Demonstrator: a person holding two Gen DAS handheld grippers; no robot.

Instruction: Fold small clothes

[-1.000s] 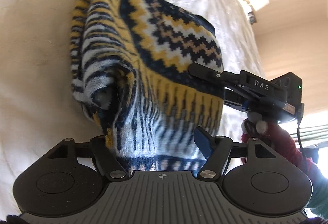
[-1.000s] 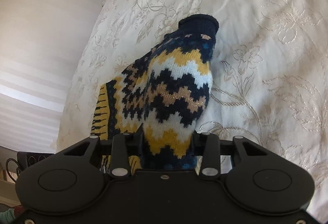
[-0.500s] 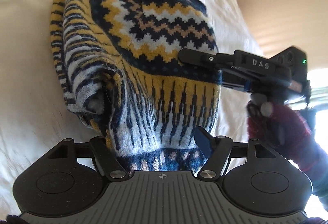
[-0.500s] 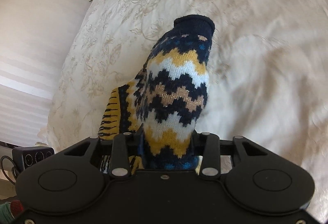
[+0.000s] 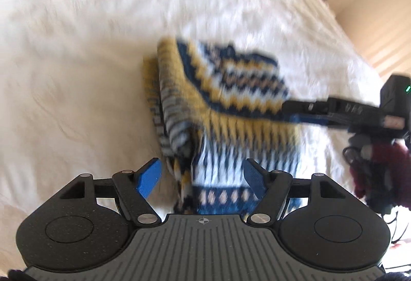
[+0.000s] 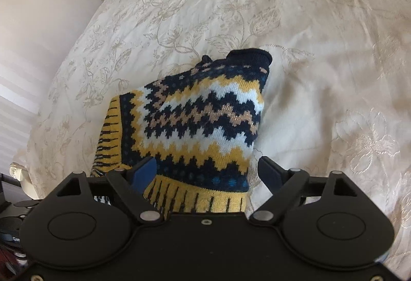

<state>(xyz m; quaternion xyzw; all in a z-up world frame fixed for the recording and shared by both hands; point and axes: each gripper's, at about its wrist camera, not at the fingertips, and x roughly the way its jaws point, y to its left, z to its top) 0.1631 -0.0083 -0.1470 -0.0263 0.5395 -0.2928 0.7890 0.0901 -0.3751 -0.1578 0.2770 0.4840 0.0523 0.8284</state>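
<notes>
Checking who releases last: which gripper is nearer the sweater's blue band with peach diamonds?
Left. The left gripper straddles the band, open, a finger on either side. The right gripper sits farther up, at the sweater's right edge.

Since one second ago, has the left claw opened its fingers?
Yes. The left claw now stands open: both blue pads have spread outward off the sweater, which lies on the bedspread between them.
</notes>
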